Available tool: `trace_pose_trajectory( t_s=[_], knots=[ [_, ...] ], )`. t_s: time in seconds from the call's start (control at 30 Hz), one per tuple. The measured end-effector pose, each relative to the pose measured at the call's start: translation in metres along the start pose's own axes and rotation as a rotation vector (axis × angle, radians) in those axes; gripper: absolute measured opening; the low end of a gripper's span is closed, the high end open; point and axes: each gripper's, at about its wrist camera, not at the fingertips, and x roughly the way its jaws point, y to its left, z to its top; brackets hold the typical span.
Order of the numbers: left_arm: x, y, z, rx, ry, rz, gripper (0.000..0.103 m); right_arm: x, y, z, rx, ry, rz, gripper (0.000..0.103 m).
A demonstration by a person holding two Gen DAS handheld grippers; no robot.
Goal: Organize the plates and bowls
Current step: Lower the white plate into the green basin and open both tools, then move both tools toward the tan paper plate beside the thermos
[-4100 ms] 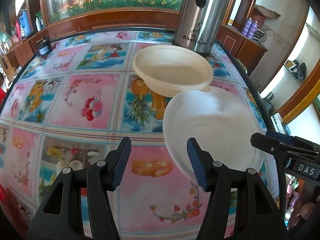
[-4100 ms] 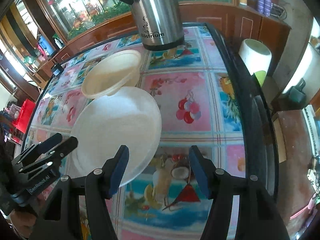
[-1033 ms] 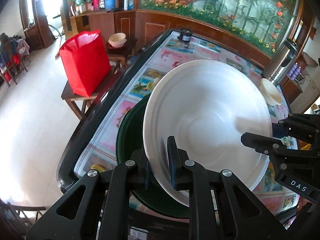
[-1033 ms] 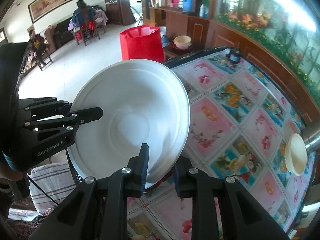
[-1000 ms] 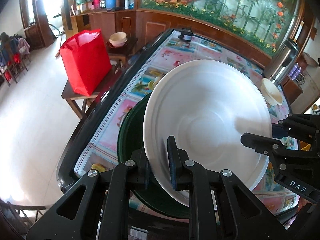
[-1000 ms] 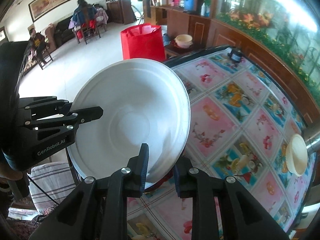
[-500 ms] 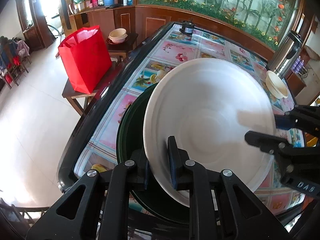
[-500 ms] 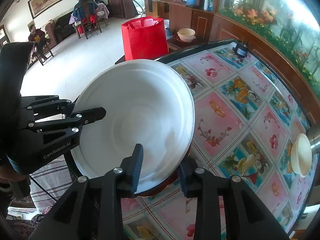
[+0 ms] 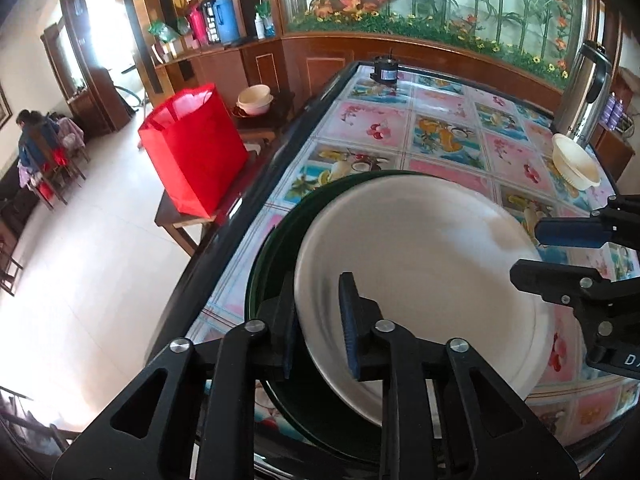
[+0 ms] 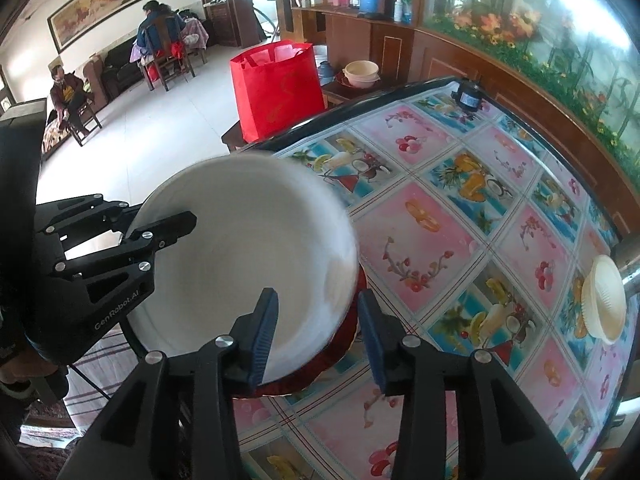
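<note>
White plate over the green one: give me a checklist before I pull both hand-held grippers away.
1. Right hand-held gripper open: ok, jaws apart astride the rim of the white plate.
2. Left hand-held gripper open: cannot tell.
3. White plate above the green plate: ok.
4. White plate lying flat: cannot tell, its edge is blurred.
5. Cream bowl out of the way: ok, far across the table.

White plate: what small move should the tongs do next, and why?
Probably draw both tongs straight back off the white plate. It seems to lie on the dark green plate, and the left tongs and right tongs stand open around its rim.
</note>
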Motion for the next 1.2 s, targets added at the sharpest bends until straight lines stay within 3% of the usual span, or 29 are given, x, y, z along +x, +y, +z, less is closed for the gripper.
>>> trace_pose_trajectory(
  t_s=[0.07,0.2,0.27,0.5,0.87,1.2],
  knots=[
    [-0.003,0.001,0.000,0.001,-0.022,0.014,0.027,-0.001,0.000,0.000,0.003,-0.004,0.000,0.043],
    [-0.013,0.003,0.003,-0.007,-0.077,0.017,0.046,-0.001,-0.001,-0.001,0.007,-0.002,-0.002,0.046],
    [-0.018,0.003,0.005,-0.008,-0.111,0.029,0.049,-0.001,-0.003,-0.002,0.011,-0.003,-0.005,0.047],
    [-0.029,-0.007,0.013,-0.018,-0.155,-0.023,0.049,-0.007,-0.010,-0.007,0.024,-0.016,-0.045,0.049],
    [-0.031,-0.045,0.024,0.014,-0.155,-0.091,0.049,-0.017,-0.037,-0.025,0.068,-0.026,-0.127,0.053],
    [-0.025,-0.108,0.037,0.064,-0.129,-0.192,0.049,-0.027,-0.082,-0.055,0.143,-0.017,-0.201,0.056]
  ],
)
